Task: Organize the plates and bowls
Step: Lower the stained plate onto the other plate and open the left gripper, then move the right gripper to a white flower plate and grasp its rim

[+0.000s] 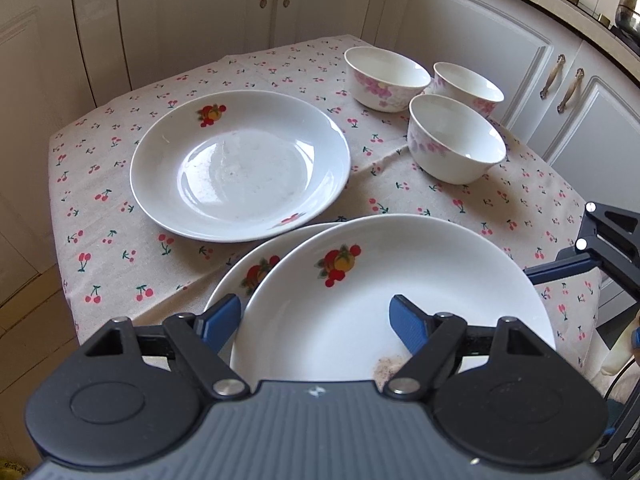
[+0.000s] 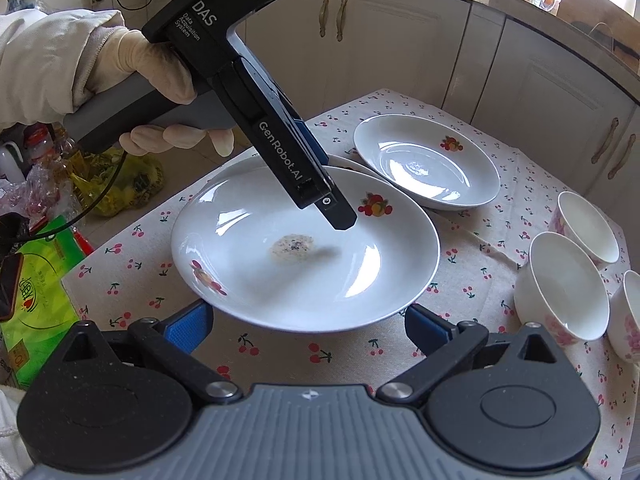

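the lower plate (image 1: pixel 256 270) lay mostly hidden under the top plate (image 1: pixel 400 280). in the right wrist view the nearest bowl (image 2: pixel 628 316) was cut off by the edge.

3 plates (image 1: pixel 240 164) (2 stacked), 3 bowls (image 1: pixel 456 140).

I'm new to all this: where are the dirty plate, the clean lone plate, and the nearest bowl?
Dirty plate (image 2: pixel 304 248): right wrist view, stained centre.
Lone plate (image 1: pixel 240 168): left wrist view, its well.
Nearest bowl (image 1: pixel 456 140): left wrist view, inside.
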A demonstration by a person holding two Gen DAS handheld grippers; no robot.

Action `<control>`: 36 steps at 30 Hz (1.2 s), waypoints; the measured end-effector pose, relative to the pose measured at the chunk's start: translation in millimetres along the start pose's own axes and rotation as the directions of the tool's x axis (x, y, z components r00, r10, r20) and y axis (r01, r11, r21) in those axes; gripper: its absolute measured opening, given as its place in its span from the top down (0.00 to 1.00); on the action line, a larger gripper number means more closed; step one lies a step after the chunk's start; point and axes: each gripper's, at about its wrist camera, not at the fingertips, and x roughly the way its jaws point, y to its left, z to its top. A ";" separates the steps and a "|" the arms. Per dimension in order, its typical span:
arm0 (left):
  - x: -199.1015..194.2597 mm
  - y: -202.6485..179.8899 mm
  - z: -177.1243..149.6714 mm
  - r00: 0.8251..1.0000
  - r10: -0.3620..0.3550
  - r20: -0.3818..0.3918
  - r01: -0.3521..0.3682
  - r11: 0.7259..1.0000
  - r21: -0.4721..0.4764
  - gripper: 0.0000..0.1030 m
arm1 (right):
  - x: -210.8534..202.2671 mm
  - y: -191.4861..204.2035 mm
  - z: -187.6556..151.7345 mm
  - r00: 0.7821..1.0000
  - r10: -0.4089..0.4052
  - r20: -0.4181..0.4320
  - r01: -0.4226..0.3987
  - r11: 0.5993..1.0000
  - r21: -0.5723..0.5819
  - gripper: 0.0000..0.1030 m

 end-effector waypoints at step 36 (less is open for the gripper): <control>-97.2 -39.2 -53.0 0.923 0.123 0.364 -0.105 0.992 -0.071 0.08 | -53.0 -52.9 -8.3 0.980 -0.122 0.156 0.092 0.978 0.188 0.00</control>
